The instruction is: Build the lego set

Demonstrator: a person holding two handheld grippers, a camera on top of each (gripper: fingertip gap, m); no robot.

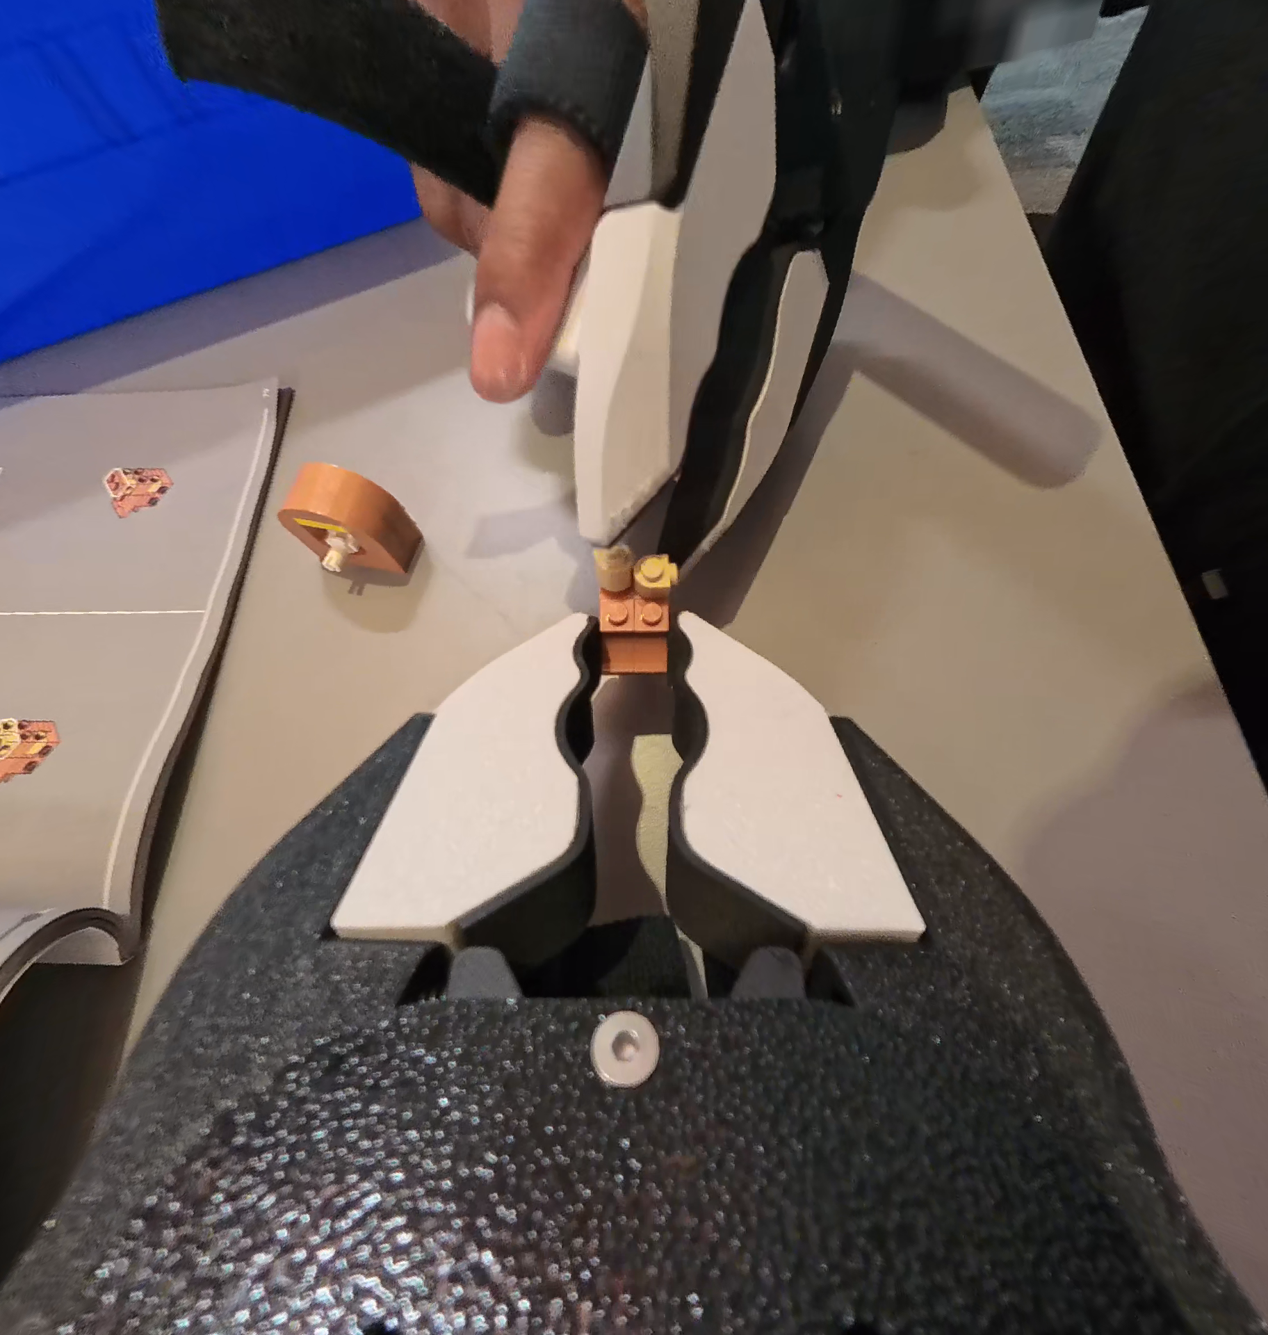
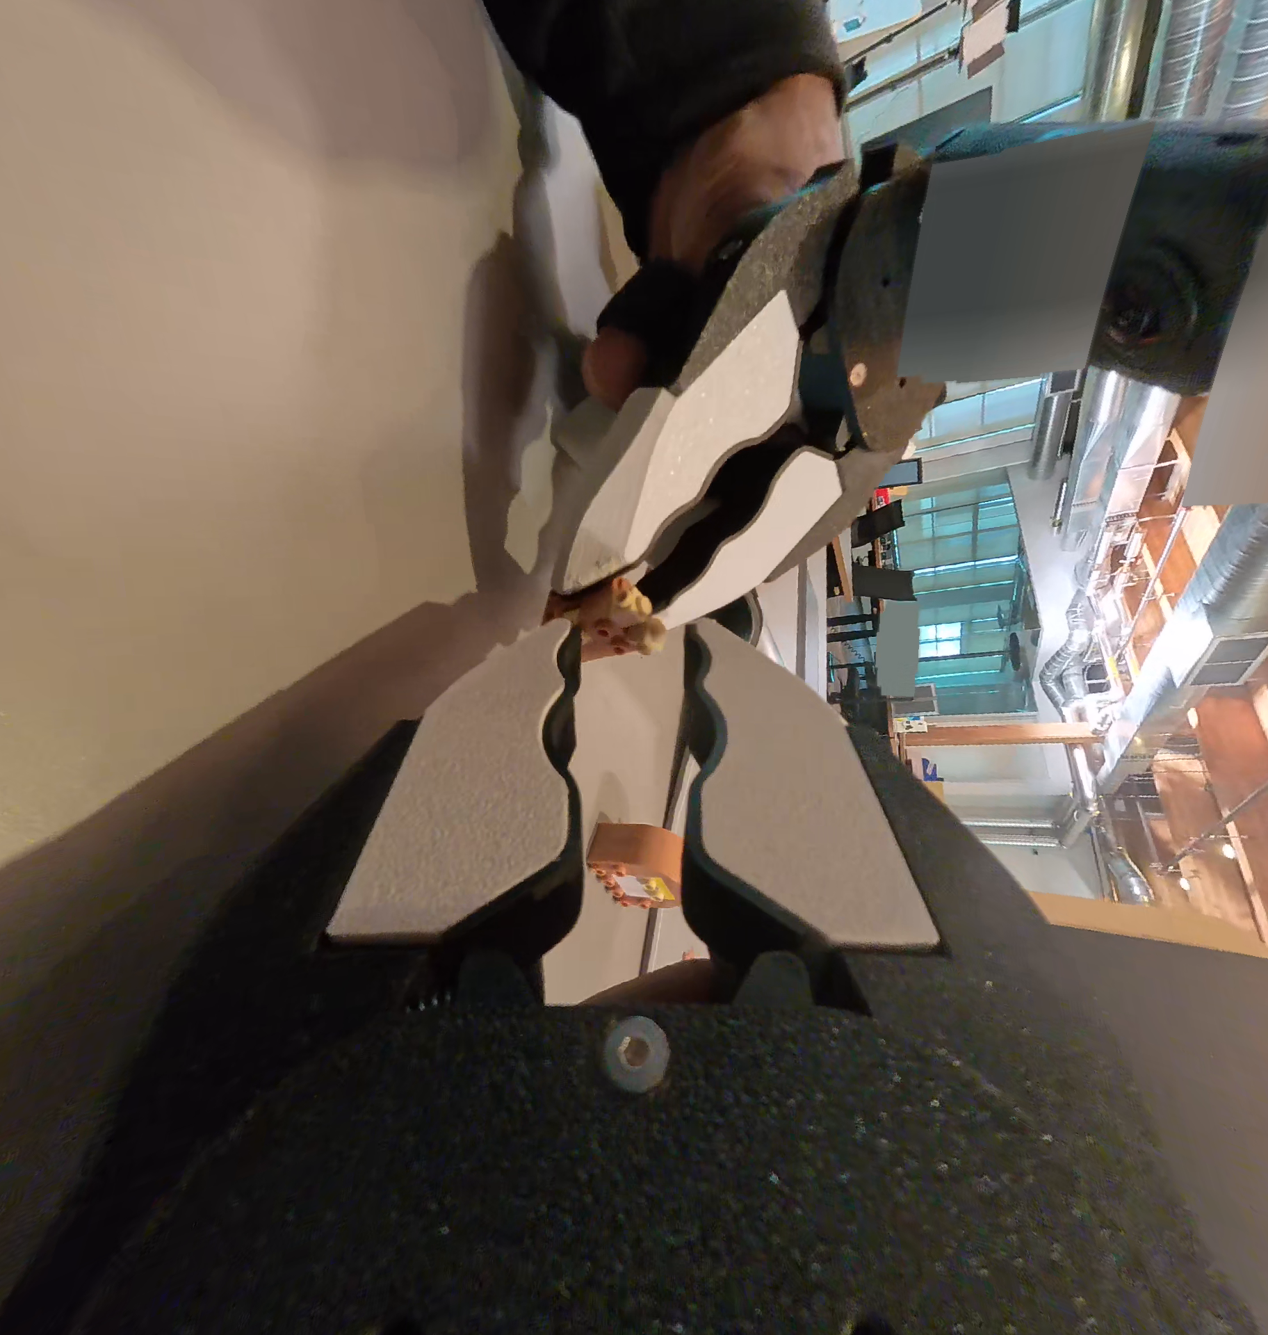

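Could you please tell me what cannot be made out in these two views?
- Left wrist view: the lower part of the brown brick assembly is hidden between the left gripper pads.
- Left wrist view: the right gripper's tips are covered by its own white finger.
- Left wrist view: the booklet is cut off at the left edge.
- Right wrist view: the assembly is blurred.

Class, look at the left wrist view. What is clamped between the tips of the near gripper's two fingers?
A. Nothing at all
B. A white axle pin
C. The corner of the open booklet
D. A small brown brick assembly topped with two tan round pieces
D: the left gripper pinches the small brown brick assembly at its fingertips, tan round pieces on top.
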